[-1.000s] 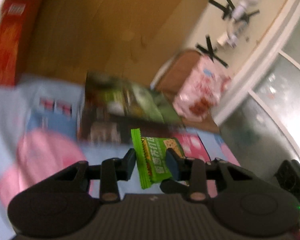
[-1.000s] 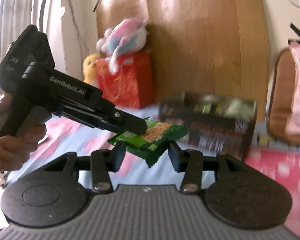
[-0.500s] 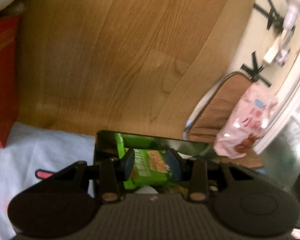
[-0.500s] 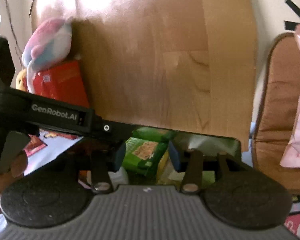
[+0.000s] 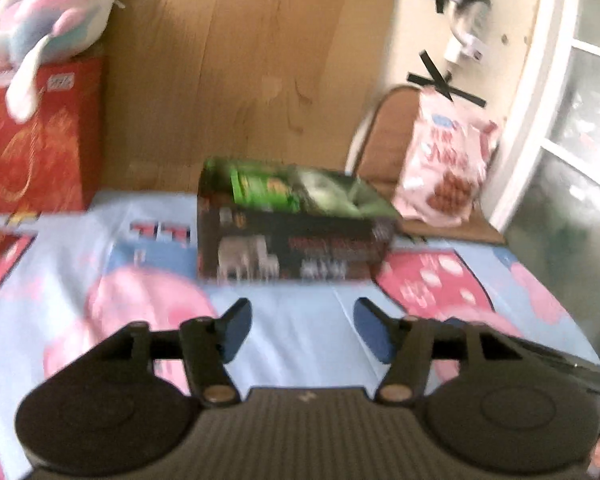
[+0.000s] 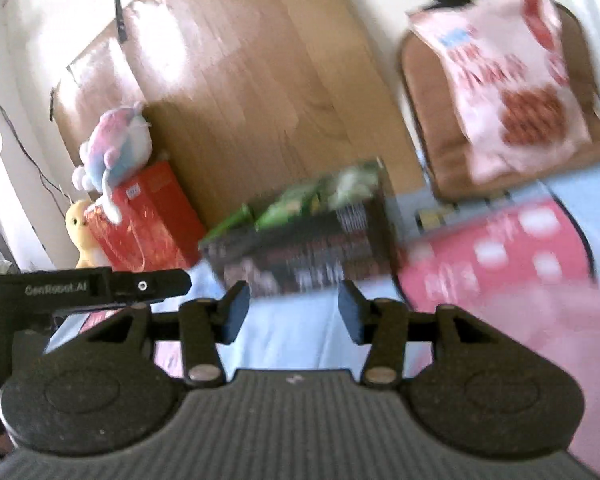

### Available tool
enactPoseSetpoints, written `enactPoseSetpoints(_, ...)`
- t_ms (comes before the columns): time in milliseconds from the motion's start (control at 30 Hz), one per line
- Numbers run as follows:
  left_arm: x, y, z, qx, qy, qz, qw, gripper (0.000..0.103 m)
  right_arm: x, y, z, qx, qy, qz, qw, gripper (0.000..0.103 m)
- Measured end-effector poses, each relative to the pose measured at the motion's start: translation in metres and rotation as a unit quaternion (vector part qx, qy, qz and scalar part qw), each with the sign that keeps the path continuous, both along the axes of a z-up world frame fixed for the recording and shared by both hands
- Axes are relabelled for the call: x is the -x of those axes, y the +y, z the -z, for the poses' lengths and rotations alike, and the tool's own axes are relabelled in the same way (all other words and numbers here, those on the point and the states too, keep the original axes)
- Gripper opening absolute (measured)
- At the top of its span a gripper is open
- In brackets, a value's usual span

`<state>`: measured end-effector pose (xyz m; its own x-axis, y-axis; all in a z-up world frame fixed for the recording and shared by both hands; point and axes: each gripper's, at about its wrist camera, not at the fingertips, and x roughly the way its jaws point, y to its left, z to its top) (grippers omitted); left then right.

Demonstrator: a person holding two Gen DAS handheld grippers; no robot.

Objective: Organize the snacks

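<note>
With both the left gripper (image 5: 302,328) and the right gripper (image 6: 294,312) empty, jaws having just spread apart, the green snack packets (image 5: 268,192) sit in the dark box (image 5: 292,248) at twelve o'clock, so the drop-off looks done and the next move probably calls for fetching another snack.

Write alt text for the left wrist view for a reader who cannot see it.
The left gripper, whose jaws have just been opening, stands open and empty over a pink and blue cartoon bedsheet. Ahead sits a dark box holding green snack packets. A red bag with a plush toy on it stands at the left.
</note>
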<state>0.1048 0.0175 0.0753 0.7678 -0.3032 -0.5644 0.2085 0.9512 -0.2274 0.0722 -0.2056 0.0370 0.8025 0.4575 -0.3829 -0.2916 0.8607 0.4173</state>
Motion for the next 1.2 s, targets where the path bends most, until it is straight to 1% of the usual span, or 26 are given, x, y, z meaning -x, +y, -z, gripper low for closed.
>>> enactPoseSetpoints(33,0.012,-0.001,0.002,0.002,0.003,-0.003,1.0000,0.072,0.010,0.001,0.002,0.002,0.002,0.000,1.000,0.059)
enactPoseSetpoints(67,0.022,-0.003,0.003,0.002,0.004,-0.007,1.0000,0.078,0.024,0.001,0.004,0.006,0.004,0.005,1.000,0.061)
enactPoseSetpoints(100,0.034,-0.003,0.004,0.001,0.001,-0.013,0.9999,0.087,0.030,0.000,0.004,0.006,0.006,0.008,1.000,0.064)
enactPoseSetpoints(133,0.045,-0.004,0.005,-0.001,-0.004,-0.020,0.9998,0.091,0.038,0.000,0.005,0.003,0.009,0.008,1.000,0.067)
enactPoseSetpoints(167,0.053,-0.004,0.006,-0.006,-0.006,-0.025,0.9997,0.092,0.048,-0.001,0.007,0.002,0.012,0.007,1.000,0.067)
enactPoseSetpoints(233,0.069,-0.006,0.007,-0.017,-0.008,-0.037,0.9992,0.102,0.059,0.000,0.008,0.004,0.015,0.007,1.000,0.069)
enactPoseSetpoints(267,0.076,-0.005,0.008,-0.019,-0.009,-0.043,0.9988,0.103,0.066,0.000,0.008,0.004,0.016,0.007,1.000,0.071)
enactPoseSetpoints(367,0.093,-0.008,0.009,-0.034,-0.007,-0.063,0.9974,0.103,0.083,0.001,0.011,-0.002,0.020,0.007,1.000,0.078)
enactPoseSetpoints(433,0.105,-0.010,0.010,-0.046,-0.005,-0.072,0.9963,0.103,0.096,0.003,0.012,0.002,0.018,0.009,1.000,0.084)
enactPoseSetpoints(467,0.111,-0.011,0.010,-0.053,-0.004,-0.076,0.9957,0.103,0.100,0.004,0.012,0.004,0.018,0.007,1.000,0.086)
enactPoseSetpoints(533,0.120,-0.014,0.011,-0.068,0.005,-0.087,0.9938,0.103,0.111,0.006,0.011,0.005,0.015,0.008,1.000,0.094)
enactPoseSetpoints(567,0.122,-0.015,0.011,-0.074,0.008,-0.092,0.9930,0.103,0.116,0.006,0.011,0.005,0.013,0.010,1.000,0.095)
enactPoseSetpoints(700,0.141,-0.017,0.009,-0.084,-0.008,-0.108,0.9905,0.103,0.132,0.004,0.008,0.007,0.004,0.027,1.000,0.102)
enactPoseSetpoints(867,0.162,-0.022,0.005,-0.106,-0.030,-0.128,0.9857,0.103,0.147,0.001,0.005,0.007,-0.002,0.053,0.999,0.103)
enactPoseSetpoints(1000,0.175,-0.028,0.001,-0.116,-0.045,-0.131,0.9836,0.103,0.157,-0.002,0.004,0.006,-0.005,0.050,0.999,0.103)
enactPoseSetpoints(1100,0.185,-0.035,-0.004,-0.131,-0.059,-0.135,0.9804,0.103,0.165,-0.003,0.003,0.008,-0.008,0.048,0.999,0.103)
enactPoseSetpoints(1200,0.188,-0.041,-0.008,-0.138,-0.065,-0.135,0.9791,0.103,0.170,-0.003,0.003,0.008,-0.011,0.052,0.999,0.103)
